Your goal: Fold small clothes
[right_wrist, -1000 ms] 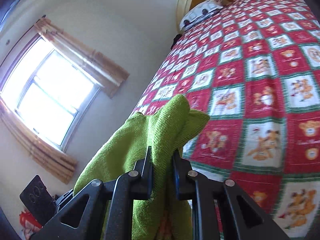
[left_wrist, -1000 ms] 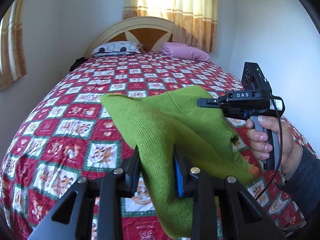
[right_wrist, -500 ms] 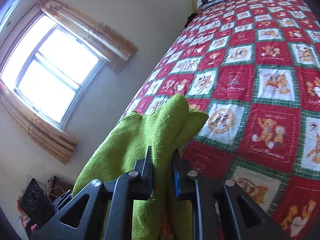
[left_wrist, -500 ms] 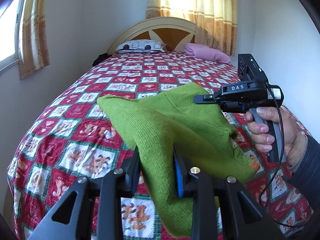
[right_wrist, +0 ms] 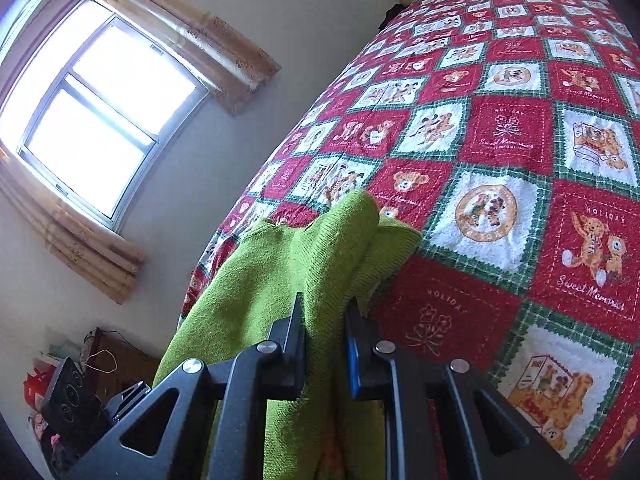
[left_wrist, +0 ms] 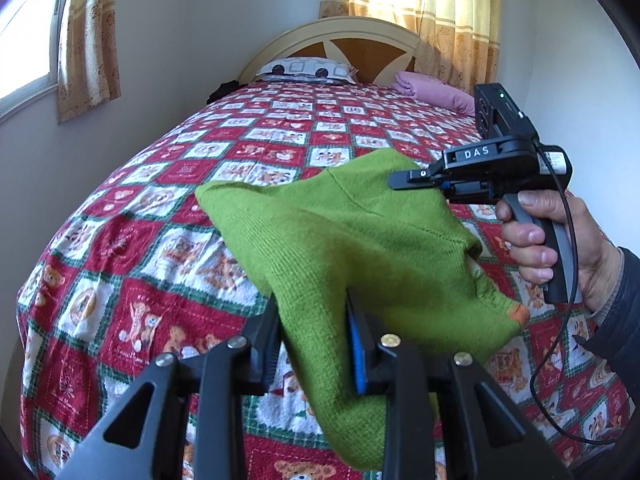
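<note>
- Green knit garment (left_wrist: 352, 240) hangs in the air above the bed (left_wrist: 160, 248), stretched between the two tools and clear of the quilt beneath it.
- Left tool (left_wrist: 314, 344) is clamped on the garment's lower edge: cloth fills the gap between its black fingers, and a fold of knit droops below them.
- Right tool (left_wrist: 404, 179), held in the person's right hand (left_wrist: 560, 240), pinches the garment's upper far corner; seen from its own camera, the right tool (right_wrist: 324, 332) has green knit (right_wrist: 304, 272) pressed between both fingers, the fabric bunching up in a peak just ahead of the tips.
- A small orange patch (left_wrist: 520, 313) shows at the garment's lower right tip, near the right hand.
- The bed carries a red, white and green checked quilt with teddy-bear prints; a patterned pillow (left_wrist: 306, 69) and a pink pillow (left_wrist: 436, 92) lie at the headboard (left_wrist: 360, 36) end, well apart from the garment.
- Curtains (left_wrist: 436, 12) hang behind the headboard, and a curtained window (right_wrist: 100, 120) is on the side wall.
- A thin black cable (left_wrist: 560, 360) loops down from the right tool past the wrist.
</note>
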A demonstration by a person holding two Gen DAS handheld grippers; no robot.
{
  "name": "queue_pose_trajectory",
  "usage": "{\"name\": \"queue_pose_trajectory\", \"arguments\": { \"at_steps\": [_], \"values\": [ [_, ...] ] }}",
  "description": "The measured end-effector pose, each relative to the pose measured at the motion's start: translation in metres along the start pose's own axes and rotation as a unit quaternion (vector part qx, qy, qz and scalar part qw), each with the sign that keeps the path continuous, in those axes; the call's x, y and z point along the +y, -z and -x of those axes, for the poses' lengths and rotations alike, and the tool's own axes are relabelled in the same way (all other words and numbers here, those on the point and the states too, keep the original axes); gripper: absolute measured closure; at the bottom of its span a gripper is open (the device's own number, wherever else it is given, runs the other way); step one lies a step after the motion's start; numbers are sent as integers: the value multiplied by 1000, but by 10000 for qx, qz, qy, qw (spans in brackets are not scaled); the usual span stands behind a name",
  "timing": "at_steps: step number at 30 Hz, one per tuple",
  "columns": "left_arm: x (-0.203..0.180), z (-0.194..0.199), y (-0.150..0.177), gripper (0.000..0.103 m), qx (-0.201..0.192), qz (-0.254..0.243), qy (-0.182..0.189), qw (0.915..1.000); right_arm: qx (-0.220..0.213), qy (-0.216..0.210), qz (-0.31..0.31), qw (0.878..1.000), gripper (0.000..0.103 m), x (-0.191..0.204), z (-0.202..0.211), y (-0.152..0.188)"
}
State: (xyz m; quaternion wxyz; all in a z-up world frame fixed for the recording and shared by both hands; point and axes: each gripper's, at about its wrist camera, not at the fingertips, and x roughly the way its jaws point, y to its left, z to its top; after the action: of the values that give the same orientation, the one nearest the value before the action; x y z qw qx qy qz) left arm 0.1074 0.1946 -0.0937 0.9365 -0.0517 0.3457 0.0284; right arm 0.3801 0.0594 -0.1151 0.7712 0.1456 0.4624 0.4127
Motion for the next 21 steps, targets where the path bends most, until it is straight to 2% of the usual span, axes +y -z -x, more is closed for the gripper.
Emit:
{"name": "queue_pose_trajectory", "arguments": {
  "at_steps": [21],
  "values": [
    [10,-14,29,72,172,200,-12,9997,32,212,-140,9997,87,-13,-9,3]
  ]
}}
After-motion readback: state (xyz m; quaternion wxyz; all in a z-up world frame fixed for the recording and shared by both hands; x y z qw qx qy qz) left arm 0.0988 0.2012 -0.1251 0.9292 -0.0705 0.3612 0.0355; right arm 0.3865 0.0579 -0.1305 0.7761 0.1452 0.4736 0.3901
